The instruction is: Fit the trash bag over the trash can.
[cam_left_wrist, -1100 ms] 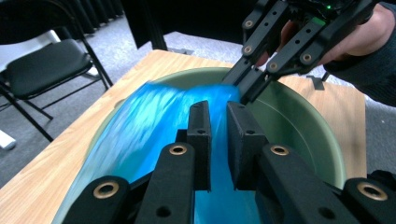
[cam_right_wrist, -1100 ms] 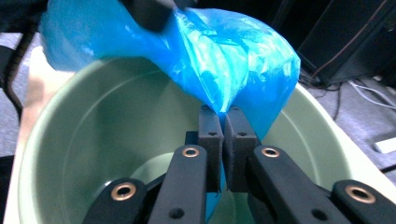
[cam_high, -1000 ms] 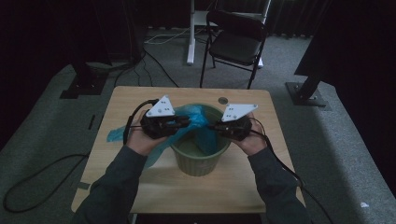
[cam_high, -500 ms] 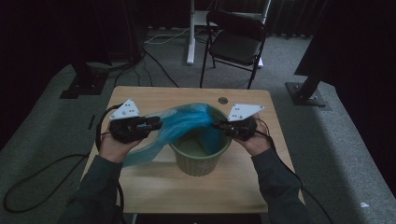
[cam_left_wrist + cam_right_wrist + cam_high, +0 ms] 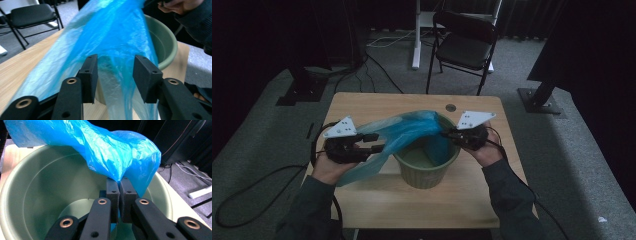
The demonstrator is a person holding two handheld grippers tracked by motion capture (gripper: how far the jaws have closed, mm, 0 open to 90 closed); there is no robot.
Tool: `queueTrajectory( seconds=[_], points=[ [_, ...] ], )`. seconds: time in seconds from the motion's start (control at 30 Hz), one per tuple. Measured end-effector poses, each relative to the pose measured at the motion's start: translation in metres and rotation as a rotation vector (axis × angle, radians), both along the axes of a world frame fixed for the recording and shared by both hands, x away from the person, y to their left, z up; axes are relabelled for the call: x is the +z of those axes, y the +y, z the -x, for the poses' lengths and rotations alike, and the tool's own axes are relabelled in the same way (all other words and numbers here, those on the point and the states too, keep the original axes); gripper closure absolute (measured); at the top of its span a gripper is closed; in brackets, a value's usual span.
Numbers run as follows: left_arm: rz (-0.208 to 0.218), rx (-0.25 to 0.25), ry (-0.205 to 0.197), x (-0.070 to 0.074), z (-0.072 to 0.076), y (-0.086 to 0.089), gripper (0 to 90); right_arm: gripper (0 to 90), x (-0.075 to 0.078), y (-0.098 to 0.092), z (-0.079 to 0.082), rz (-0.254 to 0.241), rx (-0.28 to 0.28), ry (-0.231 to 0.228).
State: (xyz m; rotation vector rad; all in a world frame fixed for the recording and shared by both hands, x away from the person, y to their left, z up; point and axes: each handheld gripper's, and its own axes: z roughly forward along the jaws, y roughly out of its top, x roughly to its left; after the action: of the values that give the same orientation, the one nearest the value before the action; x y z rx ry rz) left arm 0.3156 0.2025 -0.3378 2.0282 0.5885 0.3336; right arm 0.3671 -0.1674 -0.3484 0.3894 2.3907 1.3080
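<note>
High view: lining the green bin (image 5: 426, 167) with the blue bag (image 5: 404, 131).
We noted the left gripper (image 5: 373, 143) spread, jaws just opened, film loose between them; the right gripper (image 5: 446, 134) pinched the bag's edge at the rim, anchoring it.

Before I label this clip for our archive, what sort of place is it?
Probably a studio or lab set up for recording: a small wooden table on grey carpet, a folding chair, and cables trailing past dark stands.
</note>
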Motion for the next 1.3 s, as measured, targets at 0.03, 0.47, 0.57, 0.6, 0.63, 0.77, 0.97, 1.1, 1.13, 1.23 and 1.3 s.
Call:
queueTrajectory(
  seconds=[0.03, 0.47, 0.57, 0.6, 0.63, 0.77, 0.97, 1.1, 1.13, 1.23, 1.3],
  points=[
    [-0.006, -0.008, 0.003, -0.001, 0.0, -0.002, 54.6, 87.4, 0.0, 0.0, 0.0, 0.0, 0.0, 0.0],
    [-0.124, 0.01, -0.001, -0.012, -0.015, -0.049, 85.1, 69.6, 0.002, -0.001, 0.002, -0.008, 0.034, 0.011],
    [-0.131, 0.014, -0.006, -0.012, -0.016, -0.053, 88.4, 62.0, 0.007, -0.007, 0.003, -0.022, 0.04, 0.018],
    [-0.131, 0.016, -0.007, -0.012, -0.016, -0.054, 88.7, 60.0, 0.009, -0.009, 0.004, -0.032, 0.04, 0.016],
    [-0.131, 0.014, -0.006, -0.012, -0.016, -0.054, 88.8, 58.7, 0.011, -0.012, 0.004, -0.038, 0.039, 0.016],
    [-0.126, 0.018, -0.008, -0.012, -0.016, -0.054, 89.1, 56.4, 0.021, -0.021, 0.006, -0.077, 0.034, 0.012],
    [-0.121, 0.017, -0.011, -0.012, -0.016, -0.057, 89.1, 56.0, 0.021, -0.007, 0.005, -0.06, 0.057, 0.012],
    [-0.122, 0.013, -0.014, -0.012, -0.015, -0.059, 89.1, 54.5, 0.021, 0.015, 0.0, -0.034, 0.069, 0.003],
    [-0.122, 0.013, -0.014, -0.012, -0.015, -0.059, 89.1, 54.5, 0.022, 0.018, -0.001, -0.029, 0.075, 0.001],
    [-0.121, 0.012, -0.014, -0.012, -0.015, -0.058, 89.1, 54.8, 0.023, 0.025, -0.003, -0.025, 0.08, 0.001],
    [-0.119, 0.013, -0.016, -0.011, -0.015, -0.057, 89.0, 54.9, 0.023, 0.027, -0.003, -0.025, 0.081, 0.006]
  ],
)
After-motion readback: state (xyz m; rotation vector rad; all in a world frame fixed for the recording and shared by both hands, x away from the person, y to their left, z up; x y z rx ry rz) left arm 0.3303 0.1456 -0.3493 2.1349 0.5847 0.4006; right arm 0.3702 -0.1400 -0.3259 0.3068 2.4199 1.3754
